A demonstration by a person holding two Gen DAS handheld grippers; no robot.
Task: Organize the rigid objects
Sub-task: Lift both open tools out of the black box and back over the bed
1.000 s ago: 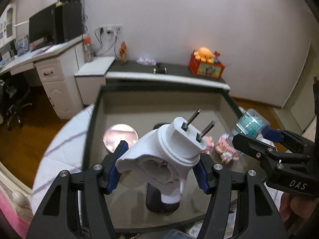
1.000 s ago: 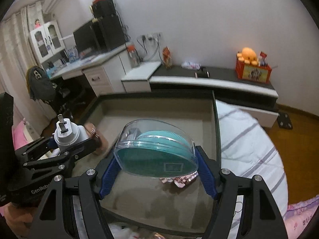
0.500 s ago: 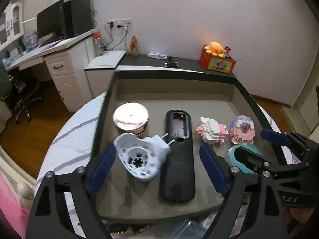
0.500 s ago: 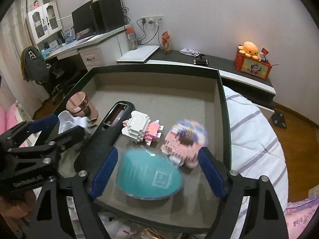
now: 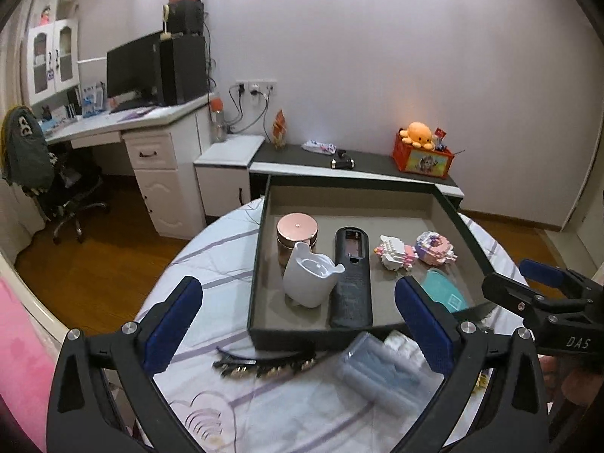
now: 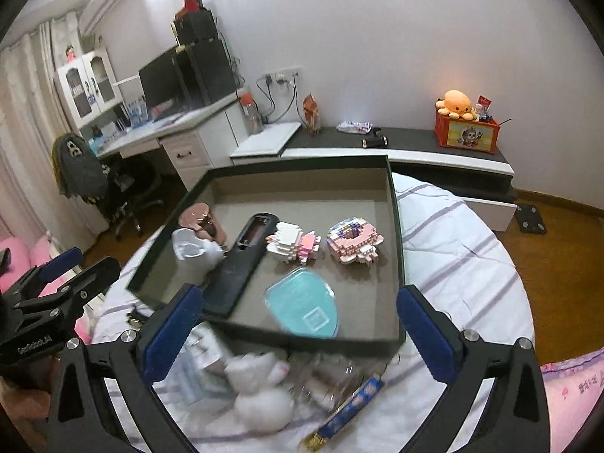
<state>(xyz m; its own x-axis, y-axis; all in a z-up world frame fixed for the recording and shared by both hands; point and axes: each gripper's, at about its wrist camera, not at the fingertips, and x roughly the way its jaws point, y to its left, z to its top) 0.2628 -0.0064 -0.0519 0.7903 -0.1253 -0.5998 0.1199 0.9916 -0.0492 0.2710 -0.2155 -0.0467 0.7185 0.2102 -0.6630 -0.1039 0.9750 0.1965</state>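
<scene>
Both tongs, left gripper and right gripper, were spreading wide with nothing between their pads, above the tray's near edge. Inside it sat the white plug beside the remote, and the teal case near 2 block toys.

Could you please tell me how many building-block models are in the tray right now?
2: a white and pink block model mid-tray beside the black remote, and a pink and purple block model nearer the tray's right wall.
</scene>
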